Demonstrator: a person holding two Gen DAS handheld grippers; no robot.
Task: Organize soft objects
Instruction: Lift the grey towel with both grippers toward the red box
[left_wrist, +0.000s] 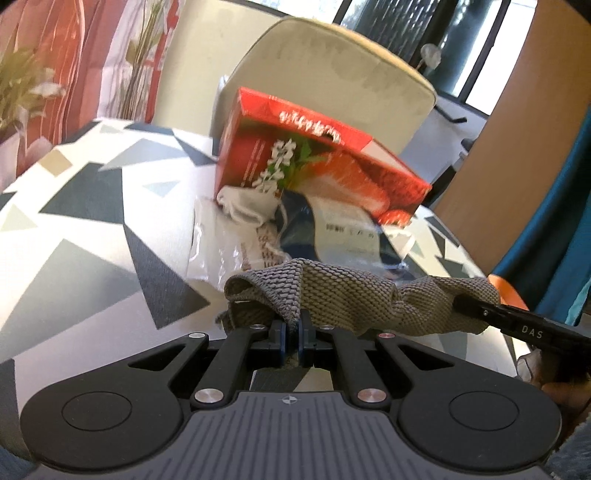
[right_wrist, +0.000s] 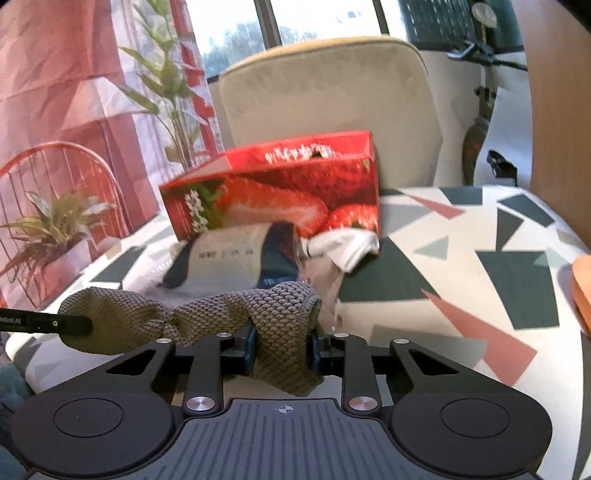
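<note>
A grey-brown knitted sock (left_wrist: 354, 295) hangs stretched between my two grippers above the table. My left gripper (left_wrist: 293, 334) is shut on one end of it. My right gripper (right_wrist: 282, 349) is shut on the other end (right_wrist: 284, 325); its finger reaches in from the right in the left wrist view (left_wrist: 517, 321). Beyond the sock, a white sock (left_wrist: 245, 206) and a dark blue sock in clear plastic wrap (left_wrist: 332, 232) lie against a red strawberry box (left_wrist: 314, 162). They also show in the right wrist view: white sock (right_wrist: 347, 243), wrapped sock (right_wrist: 229, 258), box (right_wrist: 280, 188).
The table wears a white cloth with grey, dark and pink triangles (right_wrist: 461, 266). A beige chair (right_wrist: 332, 92) stands behind the box. An orange object (right_wrist: 581, 284) sits at the table's right edge. A potted plant in a red wire basket (right_wrist: 55, 225) stands at the left.
</note>
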